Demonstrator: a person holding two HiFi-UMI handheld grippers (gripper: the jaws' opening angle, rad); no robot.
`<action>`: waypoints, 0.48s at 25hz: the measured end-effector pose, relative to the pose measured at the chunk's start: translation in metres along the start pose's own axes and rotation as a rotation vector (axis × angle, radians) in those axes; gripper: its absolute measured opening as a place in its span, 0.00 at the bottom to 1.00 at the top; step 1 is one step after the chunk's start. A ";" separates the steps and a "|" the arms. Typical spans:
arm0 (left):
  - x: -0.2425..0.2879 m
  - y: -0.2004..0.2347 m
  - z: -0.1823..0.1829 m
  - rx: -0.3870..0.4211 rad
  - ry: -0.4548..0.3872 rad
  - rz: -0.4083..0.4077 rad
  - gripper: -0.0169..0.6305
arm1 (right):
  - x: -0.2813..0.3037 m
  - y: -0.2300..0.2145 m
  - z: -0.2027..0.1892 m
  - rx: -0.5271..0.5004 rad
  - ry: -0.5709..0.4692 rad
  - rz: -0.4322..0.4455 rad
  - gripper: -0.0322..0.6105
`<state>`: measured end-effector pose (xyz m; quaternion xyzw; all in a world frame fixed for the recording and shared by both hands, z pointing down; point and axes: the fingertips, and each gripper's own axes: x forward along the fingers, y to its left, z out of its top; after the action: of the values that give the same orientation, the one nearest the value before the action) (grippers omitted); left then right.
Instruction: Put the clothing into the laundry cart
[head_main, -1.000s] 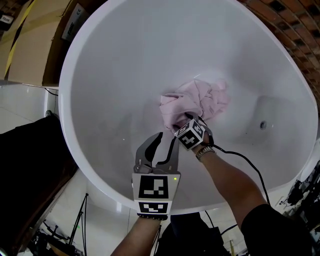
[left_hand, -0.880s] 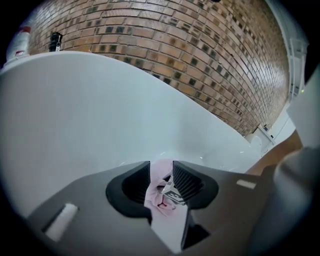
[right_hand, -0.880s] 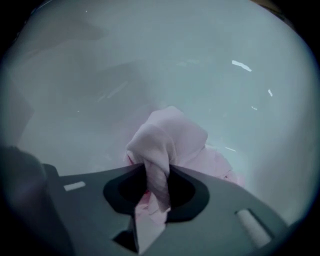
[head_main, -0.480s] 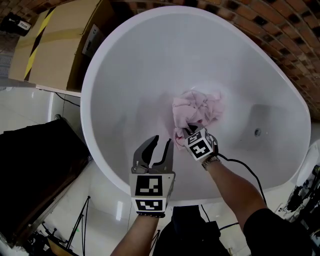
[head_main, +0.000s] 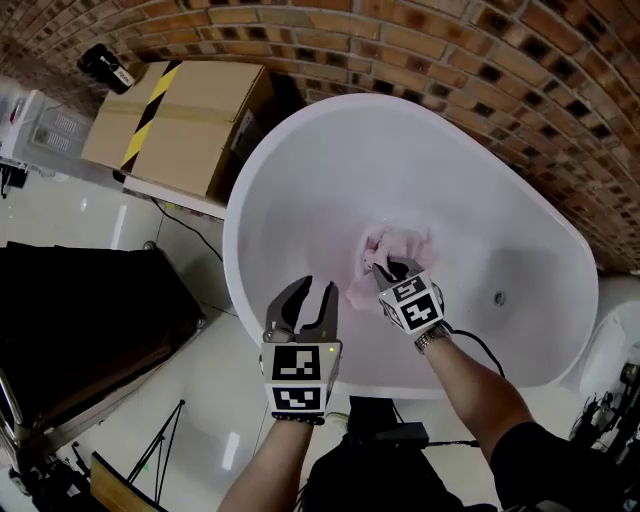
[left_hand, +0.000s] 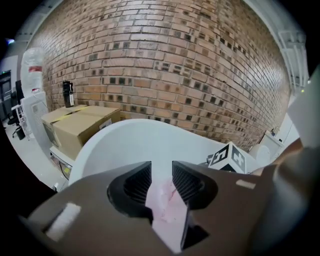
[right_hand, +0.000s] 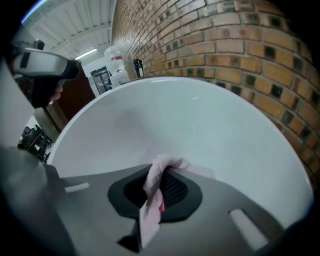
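A pink garment (head_main: 402, 243) lies bunched in the white bathtub (head_main: 243, 200). My right gripper (head_main: 385, 270) is shut on one fold of it; in the right gripper view the pink cloth (right_hand: 165, 163) is pinched between the dark pads and trails down toward the camera. My left gripper (head_main: 315, 289) sits over the tub's near rim, just left of the garment's lower edge. Its jaws are closing, and pink cloth (left_hand: 168, 206) shows in the gap between them with the pads (left_hand: 137, 182) not pressing on it. The black laundry cart (head_main: 80, 320) stands to the left on the floor.
A cardboard box (head_main: 180, 115) with black-and-yellow tape sits on a shelf behind the tub's left end. A brick wall (head_main: 450, 50) runs along the back. A cable (head_main: 480, 340) trails from my right wrist. Tripod legs (head_main: 160, 440) stand on the white floor.
The right gripper has closed on the pink garment and gathered it up. The view has pulled back, so the whole tub, box and cart now show. The left gripper stays beside the cloth.
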<state>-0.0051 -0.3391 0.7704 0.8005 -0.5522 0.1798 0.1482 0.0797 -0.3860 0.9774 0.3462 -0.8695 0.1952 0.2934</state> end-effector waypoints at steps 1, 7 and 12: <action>-0.010 -0.001 0.012 0.004 -0.004 0.004 0.23 | -0.015 0.005 0.017 -0.001 -0.019 0.005 0.08; -0.068 -0.005 0.072 0.042 -0.024 0.025 0.21 | -0.105 0.042 0.118 -0.030 -0.140 0.045 0.08; -0.118 -0.007 0.116 0.046 -0.043 0.055 0.20 | -0.184 0.079 0.199 -0.089 -0.241 0.083 0.08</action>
<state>-0.0229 -0.2898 0.6133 0.7920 -0.5725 0.1793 0.1131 0.0566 -0.3505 0.6979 0.3175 -0.9198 0.1253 0.1936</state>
